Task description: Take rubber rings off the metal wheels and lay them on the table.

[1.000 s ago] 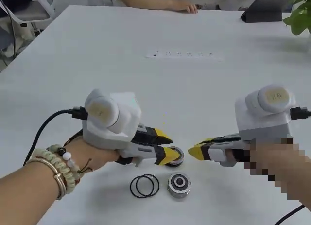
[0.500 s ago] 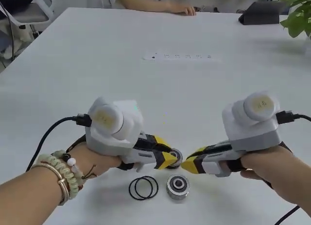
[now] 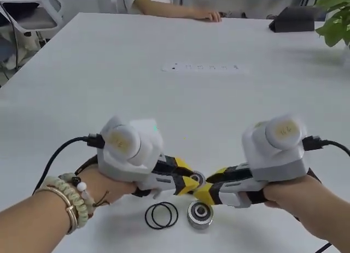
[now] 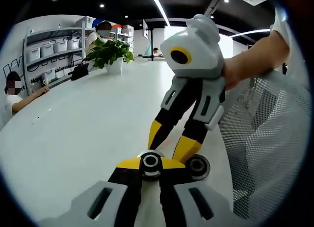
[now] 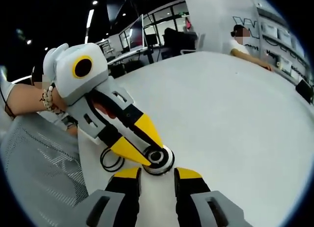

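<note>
Pinching a metal wheel [image 4: 150, 162], left hand-held gripper [image 3: 190, 183] faces parted right hand-held gripper [image 5: 158, 173]; rubber rings [image 3: 162, 215] lie near.

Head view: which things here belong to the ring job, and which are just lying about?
Job: left gripper, shut on a wheel; right gripper, open; second wheel; two rubber rings on the table.
Lying about: potted plant; dark case; printed strip.

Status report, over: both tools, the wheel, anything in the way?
Left tool shut on wheel. Right tool open, tips at that wheel. Two rings and second wheel lie close by; nothing blocks.
</note>
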### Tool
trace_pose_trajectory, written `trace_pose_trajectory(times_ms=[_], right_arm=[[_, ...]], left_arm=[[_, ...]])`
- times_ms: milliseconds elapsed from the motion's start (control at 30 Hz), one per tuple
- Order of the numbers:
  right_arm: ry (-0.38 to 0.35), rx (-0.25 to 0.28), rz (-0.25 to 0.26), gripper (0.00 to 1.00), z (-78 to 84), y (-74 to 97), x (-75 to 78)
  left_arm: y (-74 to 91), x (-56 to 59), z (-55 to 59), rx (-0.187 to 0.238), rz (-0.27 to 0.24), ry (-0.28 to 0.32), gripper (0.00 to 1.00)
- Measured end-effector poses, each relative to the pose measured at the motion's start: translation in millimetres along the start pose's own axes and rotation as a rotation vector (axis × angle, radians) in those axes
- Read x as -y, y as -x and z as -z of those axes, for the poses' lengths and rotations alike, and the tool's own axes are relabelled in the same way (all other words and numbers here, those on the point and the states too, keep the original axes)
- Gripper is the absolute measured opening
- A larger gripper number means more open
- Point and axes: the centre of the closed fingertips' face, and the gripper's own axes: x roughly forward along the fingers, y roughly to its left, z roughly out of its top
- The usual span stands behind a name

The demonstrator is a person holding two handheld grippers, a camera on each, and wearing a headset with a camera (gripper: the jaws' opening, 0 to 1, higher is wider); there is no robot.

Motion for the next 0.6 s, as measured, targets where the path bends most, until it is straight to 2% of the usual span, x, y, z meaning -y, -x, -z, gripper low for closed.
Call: trace_pose_trajectory(times_ms=[133,200,233,300,433,500,600], right_arm=[[0.005,0.016,-0.005,0.25,-2.3,-2.8,-2.2],[0.055,0.02,0.01,0.24,-3.7,-3.7,-1.0],[0.079,0.012,0.025,0.22,-3.1,-3.2,1.7],[0.069,0.013,0.01,0.22,-2.7,-2.9,-0.5],[0.111,-0.001,0.003,0.19,-1.3,-1.3,-0.2],[0.158,-0.038,0.005,0.15,3.7,0.6,1.9],[0.144,-0.028,0.003,0.11,2.9,0.6,1.0]], left_arm=[[-0.4,-1.0,0.5,0.0,0.0,0.001,0.07],[-0.6,-1.4,0.7,0.0,-0.001,0.003,0.07],[-0.6,-1.4,0.7,0.0,-0.002,0.004,0.07],[-0.7,-1.7,0.9,0.0,-0.004,0.005,0.07],[-0.8,-1.9,0.8,0.002,-0.004,0.008,0.07],[-1.2,-2.8,1.4,0.005,-0.006,0.013,0.07],[-1.3,-2.8,1.6,0.006,-0.007,0.017,0.07]])
